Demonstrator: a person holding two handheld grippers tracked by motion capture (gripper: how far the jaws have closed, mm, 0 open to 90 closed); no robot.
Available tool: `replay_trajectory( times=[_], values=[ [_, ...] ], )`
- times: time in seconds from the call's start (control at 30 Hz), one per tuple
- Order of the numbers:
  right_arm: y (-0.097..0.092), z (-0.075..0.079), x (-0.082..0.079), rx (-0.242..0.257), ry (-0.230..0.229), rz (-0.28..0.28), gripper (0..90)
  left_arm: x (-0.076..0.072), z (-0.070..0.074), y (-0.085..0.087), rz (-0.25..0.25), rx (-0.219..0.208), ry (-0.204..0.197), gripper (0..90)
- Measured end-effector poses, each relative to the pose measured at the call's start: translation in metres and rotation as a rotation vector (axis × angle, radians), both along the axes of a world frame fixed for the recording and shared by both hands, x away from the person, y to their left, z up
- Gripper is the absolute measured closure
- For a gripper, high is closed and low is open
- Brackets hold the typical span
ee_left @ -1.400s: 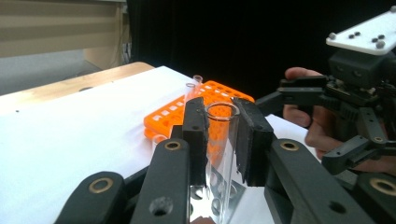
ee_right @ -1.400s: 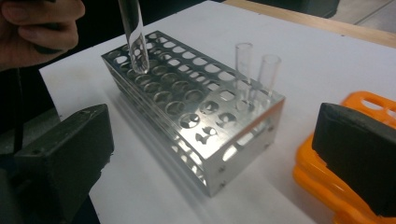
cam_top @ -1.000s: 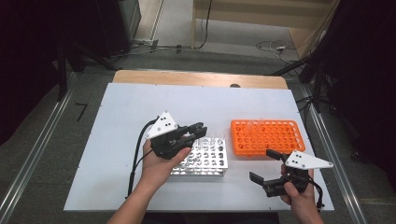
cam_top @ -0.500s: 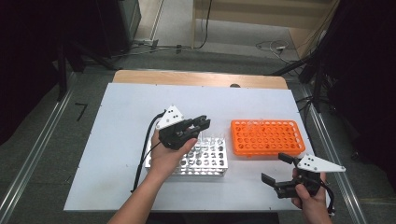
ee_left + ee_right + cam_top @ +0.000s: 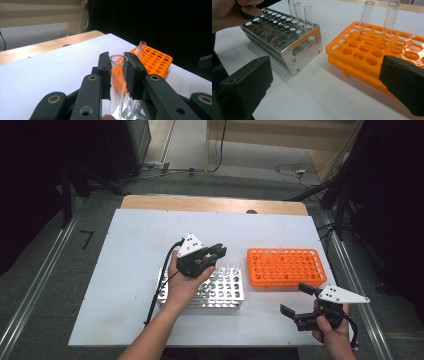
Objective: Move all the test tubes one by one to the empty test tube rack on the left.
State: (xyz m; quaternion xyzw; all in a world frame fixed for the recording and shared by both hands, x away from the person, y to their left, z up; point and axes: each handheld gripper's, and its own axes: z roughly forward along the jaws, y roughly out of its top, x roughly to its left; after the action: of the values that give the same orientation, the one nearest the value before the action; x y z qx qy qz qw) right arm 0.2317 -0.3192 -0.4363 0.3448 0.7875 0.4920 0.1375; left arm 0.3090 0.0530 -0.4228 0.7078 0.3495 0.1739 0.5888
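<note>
Gripping a glass tube point(image 5: 117, 72) upright above the metal rack point(image 5: 227, 292), the left tool point(image 5: 212, 254) sits beside the orange rack point(image 5: 285, 267) — right tool point(image 5: 300, 306) open, empty.

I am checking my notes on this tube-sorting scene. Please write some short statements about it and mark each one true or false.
1. The left gripper is shut on a clear glass tube. True.
2. The right gripper holds a tube too. False: its jaws stand wide open with nothing between them.
3. Two tubes stand upright in the orange rack. True.
4. The metal rack lies on top of the orange rack. False: the two stand side by side on the white table, apart.
5. The metal rack holds no tubes. False: a few stand at one end.
</note>
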Motion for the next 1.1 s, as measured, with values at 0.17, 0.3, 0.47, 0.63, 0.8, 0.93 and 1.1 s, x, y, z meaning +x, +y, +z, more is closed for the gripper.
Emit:
replay_trajectory(
  times=[0.17,0.3,0.47,0.63,0.8,0.93,1.1],
  values=[
    [0.000,0.001,0.000,-0.001,-0.007,0.003,0.0,-0.002,-0.005,-0.004,-0.002,0.034,0.008,75.8],
    [-0.001,0.000,0.000,0.002,-0.006,-0.002,0.0,-0.003,-0.007,-0.004,0.001,0.060,0.020,75.8],
    [-0.001,0.000,0.000,-0.001,-0.003,-0.007,0.0,-0.005,-0.006,-0.005,0.006,0.093,0.050,75.6],
    [-0.001,0.000,0.000,-0.004,-0.004,-0.010,0.0,-0.008,-0.009,-0.008,-0.016,0.148,0.062,75.7],
    [0.000,0.000,0.000,-0.006,-0.006,-0.009,0.0,-0.008,-0.010,-0.008,-0.015,0.154,0.079,75.7],
    [0.000,-0.001,0.001,-0.010,-0.006,-0.010,0.0,-0.010,-0.010,-0.011,-0.024,0.194,0.092,75.3],
    [0.001,-0.002,0.002,-0.013,-0.001,-0.008,0.0,-0.011,-0.012,-0.014,-0.040,0.217,0.100,74.4]
  ],
)
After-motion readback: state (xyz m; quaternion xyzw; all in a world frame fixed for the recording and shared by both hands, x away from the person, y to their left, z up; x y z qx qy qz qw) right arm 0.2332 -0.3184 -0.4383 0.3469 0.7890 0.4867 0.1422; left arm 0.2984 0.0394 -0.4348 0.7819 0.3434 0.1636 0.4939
